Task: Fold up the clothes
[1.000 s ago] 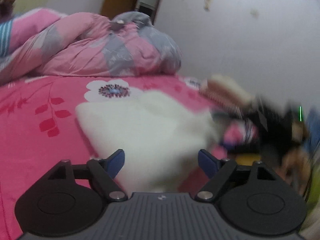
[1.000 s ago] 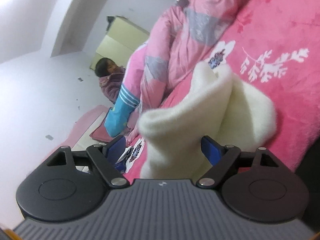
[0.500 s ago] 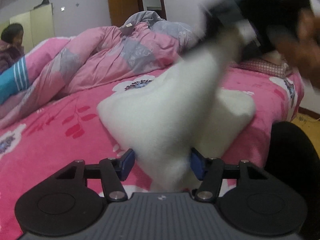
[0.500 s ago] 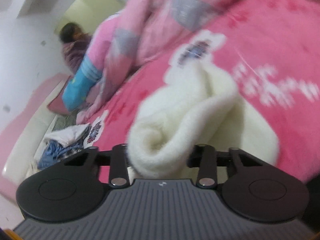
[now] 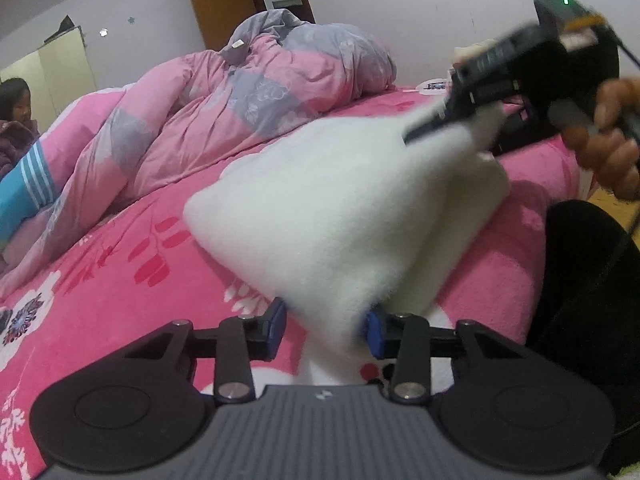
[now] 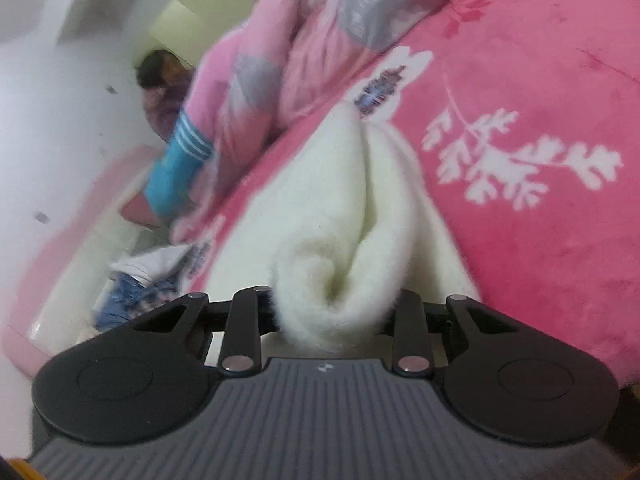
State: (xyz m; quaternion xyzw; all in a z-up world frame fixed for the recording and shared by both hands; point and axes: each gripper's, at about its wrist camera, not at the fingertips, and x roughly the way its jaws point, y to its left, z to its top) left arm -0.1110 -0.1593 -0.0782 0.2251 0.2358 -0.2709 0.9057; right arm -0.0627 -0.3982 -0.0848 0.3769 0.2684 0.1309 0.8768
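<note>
A fluffy white garment point(image 5: 320, 200) is lifted off the pink flowered bed cover point(image 5: 100, 288), stretched between both grippers. My left gripper point(image 5: 325, 326) is shut on its near corner, the fabric bunched between the blue pads. In the left wrist view the right gripper point(image 5: 472, 120), held by a hand point(image 5: 608, 148), clamps the far corner at upper right. In the right wrist view my right gripper point(image 6: 334, 312) is shut on a rolled fold of the white garment point(image 6: 320, 216), which trails down onto the bed cover point(image 6: 520, 100).
A rumpled pink and grey quilt point(image 5: 224, 96) is heaped at the back of the bed. A person point(image 5: 16, 120) sits at the far left. Loose clothes point(image 6: 140, 280) lie beside the bed. A dark-clad leg point(image 5: 592, 300) is at the right.
Both grippers closed on the white garment and lifted it off the bed. The right gripper swung up and to the right, stretching the fabric between the two.
</note>
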